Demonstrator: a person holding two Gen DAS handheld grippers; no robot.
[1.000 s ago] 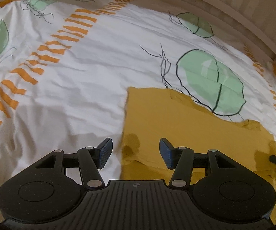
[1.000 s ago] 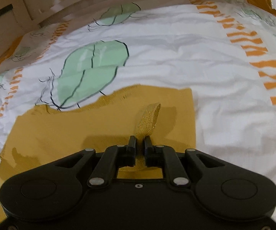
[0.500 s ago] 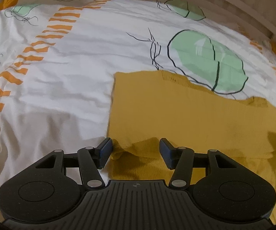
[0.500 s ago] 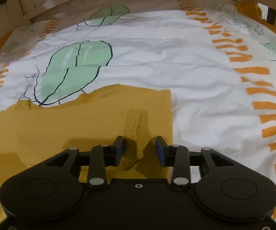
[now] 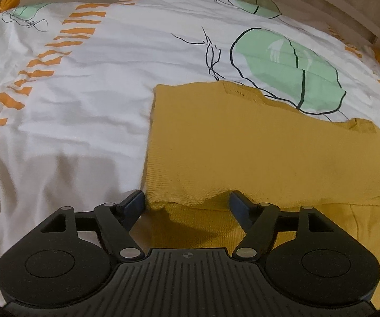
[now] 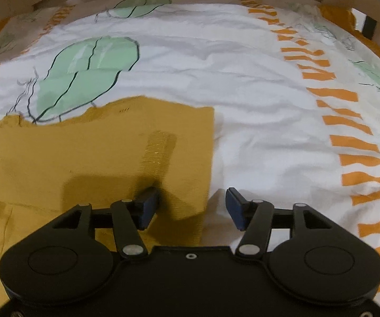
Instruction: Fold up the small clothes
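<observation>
Already the mustard garment (image 5: 242, 145) lies on the patterned bedsheet (image 5: 84, 100) with its upper layer doubled over the lower one. The left gripper (image 5: 187, 203) and right gripper (image 6: 192, 206) hover spread wide, empty, over its near corners; further folds likely remain.

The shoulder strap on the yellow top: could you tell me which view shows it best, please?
The right wrist view. The strap lies flat on the top, in full view ahead of the open right hand-held gripper. The left wrist view shows the top, but no strap can be made out.
</observation>
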